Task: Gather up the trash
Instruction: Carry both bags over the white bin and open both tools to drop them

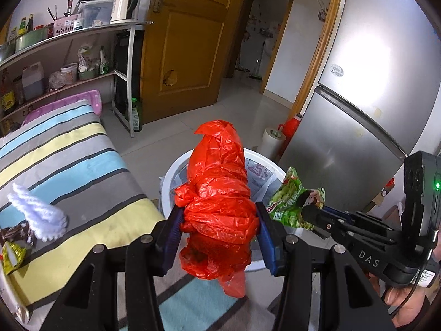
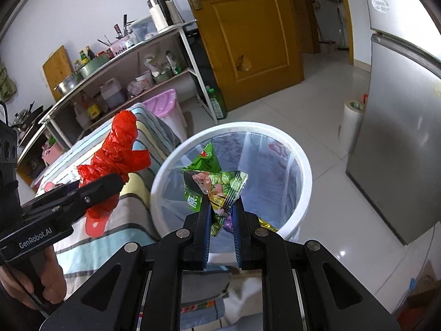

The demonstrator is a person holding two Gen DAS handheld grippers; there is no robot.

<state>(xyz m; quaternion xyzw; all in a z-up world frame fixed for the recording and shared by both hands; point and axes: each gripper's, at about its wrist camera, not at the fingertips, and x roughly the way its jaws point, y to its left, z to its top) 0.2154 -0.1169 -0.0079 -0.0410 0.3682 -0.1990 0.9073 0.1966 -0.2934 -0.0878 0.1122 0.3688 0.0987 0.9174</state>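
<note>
Left wrist view: left hand-held gripper (image 1: 219, 220) clamps a crinkled red plastic bag (image 1: 217, 193), bunched and glossy, above the round white bin (image 1: 176, 171). Right hand-held gripper (image 2: 220, 207) pinches a green foil snack wrapper (image 2: 212, 182) over the bin's clear liner. Step: dropping. Next probably calls for releasing both over the opening.

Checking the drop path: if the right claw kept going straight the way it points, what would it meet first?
Probably the inside of the white bin. The right claw, shut on the green snack wrapper, points down into the bin's open mouth, with nothing visible between, though depth is uncertain.
</note>
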